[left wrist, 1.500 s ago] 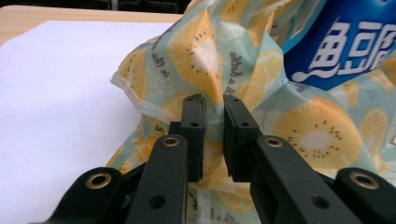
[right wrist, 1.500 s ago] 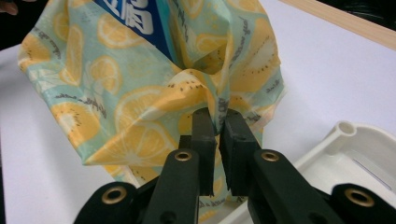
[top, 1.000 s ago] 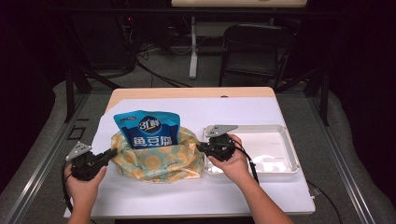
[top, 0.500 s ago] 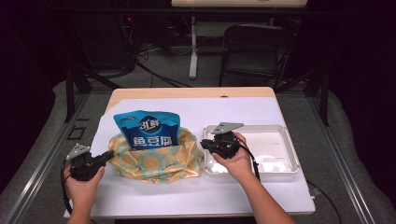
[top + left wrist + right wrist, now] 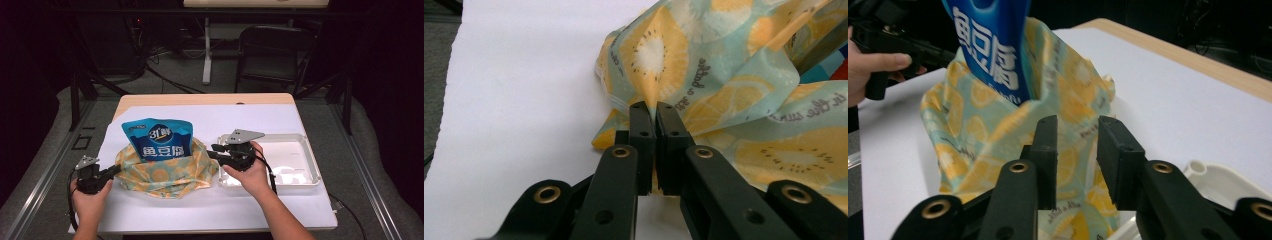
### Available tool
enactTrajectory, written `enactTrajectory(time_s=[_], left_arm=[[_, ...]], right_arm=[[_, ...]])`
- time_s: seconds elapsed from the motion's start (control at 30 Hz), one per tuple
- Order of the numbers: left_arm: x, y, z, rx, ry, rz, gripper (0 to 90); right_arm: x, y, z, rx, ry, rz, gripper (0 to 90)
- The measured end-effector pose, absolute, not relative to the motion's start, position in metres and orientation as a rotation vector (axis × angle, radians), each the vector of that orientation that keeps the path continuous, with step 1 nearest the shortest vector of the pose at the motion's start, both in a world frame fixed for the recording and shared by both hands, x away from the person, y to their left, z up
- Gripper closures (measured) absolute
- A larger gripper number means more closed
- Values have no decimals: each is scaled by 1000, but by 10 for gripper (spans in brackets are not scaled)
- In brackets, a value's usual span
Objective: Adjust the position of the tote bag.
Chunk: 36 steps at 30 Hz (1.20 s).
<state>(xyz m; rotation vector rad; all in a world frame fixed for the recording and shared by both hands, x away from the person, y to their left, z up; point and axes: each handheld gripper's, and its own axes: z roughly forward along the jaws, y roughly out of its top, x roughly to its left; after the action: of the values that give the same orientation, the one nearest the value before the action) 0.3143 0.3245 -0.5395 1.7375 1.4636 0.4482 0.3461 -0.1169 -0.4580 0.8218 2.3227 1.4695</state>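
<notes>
A fruit-print cloth bag [image 5: 165, 172] sits on the white table cover with a blue snack pouch [image 5: 157, 140] standing upright in it. My left gripper [image 5: 116, 170] is at the bag's left edge; in the left gripper view its jaws [image 5: 655, 107] are shut on a fold of the bag's fabric [image 5: 734, 75]. My right gripper [image 5: 212, 150] hovers at the bag's right edge. Its jaws [image 5: 1077, 125] have just been opening and stand apart. The bag [image 5: 978, 145] shows through the gap, but the pads do not press it. The pouch [image 5: 993, 45] rises behind.
A white plastic tray [image 5: 305, 170] lies to the right of the bag, under my right hand. The wooden table edge [image 5: 200, 99] runs along the back. A dark chair [image 5: 270, 55] and cables are on the floor beyond.
The right gripper's jaws have come apart off the bag's right edge and the hand has lifted slightly. The left gripper has kept its grip and place.
</notes>
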Motion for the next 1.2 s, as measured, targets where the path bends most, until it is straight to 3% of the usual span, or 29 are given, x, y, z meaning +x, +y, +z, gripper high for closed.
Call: enactTrajectory(time_s=[0.1, 0.27, 0.6, 1.2], left_arm=[[313, 324, -539, 1719, 1455, 451, 865], [312, 323, -538, 1707, 1442, 447, 859], [313, 321, -540, 1718, 1409, 446, 859], [318, 320, -548, 1745, 1456, 429, 875]], right_arm=[[343, -112, -452, 813, 2297, 1522, 602], [346, -99, -447, 786, 2290, 1504, 609], [369, -88, -460, 846, 2303, 1393, 898], [387, -104, -498, 942, 2369, 1186, 900]])
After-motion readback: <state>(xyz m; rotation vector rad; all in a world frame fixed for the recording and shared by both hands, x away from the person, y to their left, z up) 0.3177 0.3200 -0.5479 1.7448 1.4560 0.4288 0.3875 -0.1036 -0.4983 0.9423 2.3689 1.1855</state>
